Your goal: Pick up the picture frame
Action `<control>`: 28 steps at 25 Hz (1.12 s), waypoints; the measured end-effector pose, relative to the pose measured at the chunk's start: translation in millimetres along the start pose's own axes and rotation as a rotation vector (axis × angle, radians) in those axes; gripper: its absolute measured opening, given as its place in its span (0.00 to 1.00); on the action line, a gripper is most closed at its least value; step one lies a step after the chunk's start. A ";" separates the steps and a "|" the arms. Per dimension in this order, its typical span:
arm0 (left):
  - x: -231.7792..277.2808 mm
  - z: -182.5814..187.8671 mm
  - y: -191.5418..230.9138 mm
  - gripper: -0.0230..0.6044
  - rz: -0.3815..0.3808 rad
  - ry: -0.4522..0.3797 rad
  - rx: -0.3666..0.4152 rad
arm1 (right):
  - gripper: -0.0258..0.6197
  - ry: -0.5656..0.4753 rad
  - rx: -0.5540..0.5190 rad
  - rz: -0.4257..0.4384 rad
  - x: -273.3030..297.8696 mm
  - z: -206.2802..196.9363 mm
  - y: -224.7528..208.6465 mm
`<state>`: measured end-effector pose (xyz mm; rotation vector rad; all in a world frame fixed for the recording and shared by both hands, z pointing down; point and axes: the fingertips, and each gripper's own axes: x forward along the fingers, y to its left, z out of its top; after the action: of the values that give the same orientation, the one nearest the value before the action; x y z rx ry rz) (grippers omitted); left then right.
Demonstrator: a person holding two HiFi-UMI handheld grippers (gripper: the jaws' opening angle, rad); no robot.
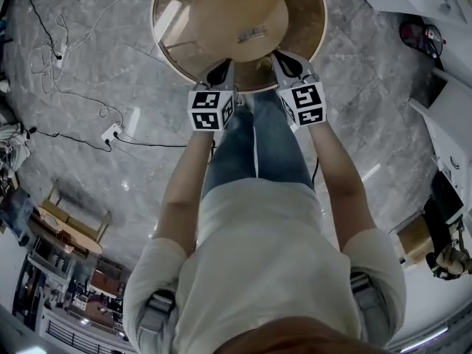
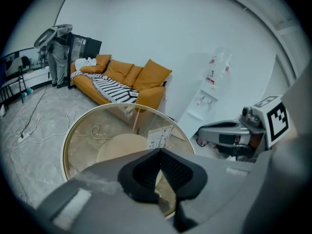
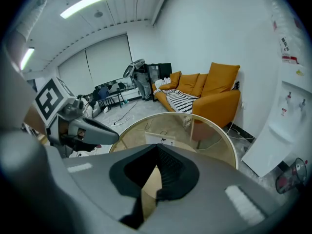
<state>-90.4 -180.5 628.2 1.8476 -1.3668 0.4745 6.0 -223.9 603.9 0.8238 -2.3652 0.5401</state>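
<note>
Both jaws pressed together, empty: my left gripper (image 1: 220, 72) & right gripper (image 1: 287, 63) over round glass-top table (image 1: 173, 21); small white picture frame (image 1: 251, 33) at 12 o'clock.

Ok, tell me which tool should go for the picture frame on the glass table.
Right, by a little. In the head view the right tool reaches farther over the table, nearer the picture frame, than the left tool. Both are shut, so open first.
</note>
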 end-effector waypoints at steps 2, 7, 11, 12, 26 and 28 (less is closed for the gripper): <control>13.0 -7.6 5.4 0.04 0.002 0.020 -0.009 | 0.04 0.021 0.000 0.010 11.3 -11.2 -6.3; 41.9 -26.3 16.2 0.04 -0.001 0.063 -0.009 | 0.06 0.052 0.009 0.029 37.8 -31.2 -19.7; 65.5 -37.9 22.4 0.11 -0.003 0.089 0.010 | 0.12 0.080 -0.009 0.030 60.7 -48.3 -34.3; 70.9 -41.4 23.8 0.17 -0.004 0.099 0.014 | 0.15 0.094 -0.019 0.033 66.2 -52.6 -36.7; 127.3 -61.9 43.7 0.32 0.036 0.114 0.061 | 0.22 0.173 -0.119 0.084 120.9 -91.3 -51.0; 129.4 -61.4 46.8 0.32 0.046 0.107 0.061 | 0.22 0.172 -0.124 0.092 124.4 -91.4 -49.4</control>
<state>-78.9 -221.7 772.7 1.8154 -1.3386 0.6364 -7.0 -264.6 760.3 0.5912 -2.2603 0.4758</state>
